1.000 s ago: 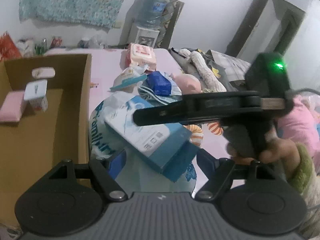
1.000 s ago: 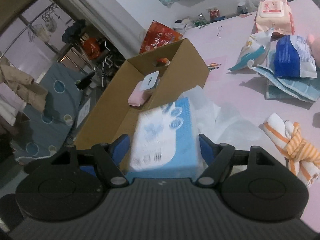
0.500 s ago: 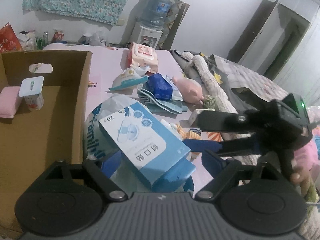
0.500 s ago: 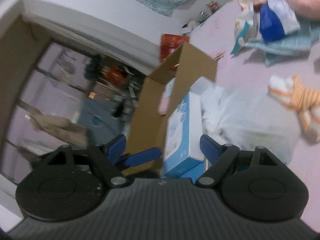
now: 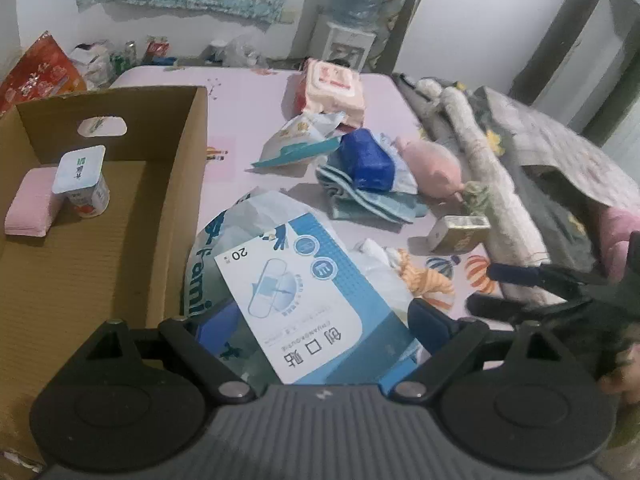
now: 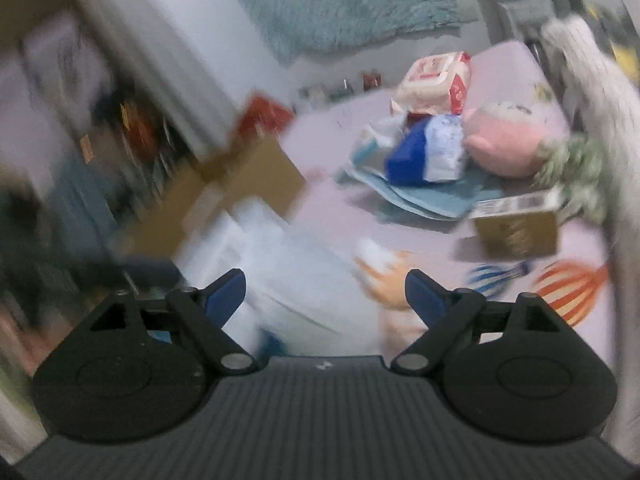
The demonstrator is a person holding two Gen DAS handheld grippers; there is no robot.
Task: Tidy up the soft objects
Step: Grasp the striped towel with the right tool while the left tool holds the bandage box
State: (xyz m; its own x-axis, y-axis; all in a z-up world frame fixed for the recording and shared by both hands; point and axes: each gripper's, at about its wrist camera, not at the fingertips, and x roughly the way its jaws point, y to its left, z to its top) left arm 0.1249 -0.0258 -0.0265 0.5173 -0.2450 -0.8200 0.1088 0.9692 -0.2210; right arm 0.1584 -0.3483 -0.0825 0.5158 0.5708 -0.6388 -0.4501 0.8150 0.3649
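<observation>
A pink table (image 5: 248,96) fills the middle of the left wrist view, with an open cardboard box (image 5: 184,184) taking the left side of the frame. At the box's far left end lie a pink pad (image 5: 30,208) and a yogurt cup (image 5: 82,180), touching each other. Lower centre, a blue and white packet (image 5: 304,292) rests on a crinkled plastic bag (image 5: 256,216) just beside the box wall. The left gripper (image 5: 320,320) has its blue fingers spread on either side of the packet, apparently not clamped. The right gripper (image 6: 324,292), seen in its own blurred view, is spread wide and holds nothing. Upper centre sit a wipes pack (image 5: 334,90), a blue pouch (image 5: 366,160) on folded cloth (image 5: 372,204), and a pink plush toy (image 5: 428,168).
</observation>
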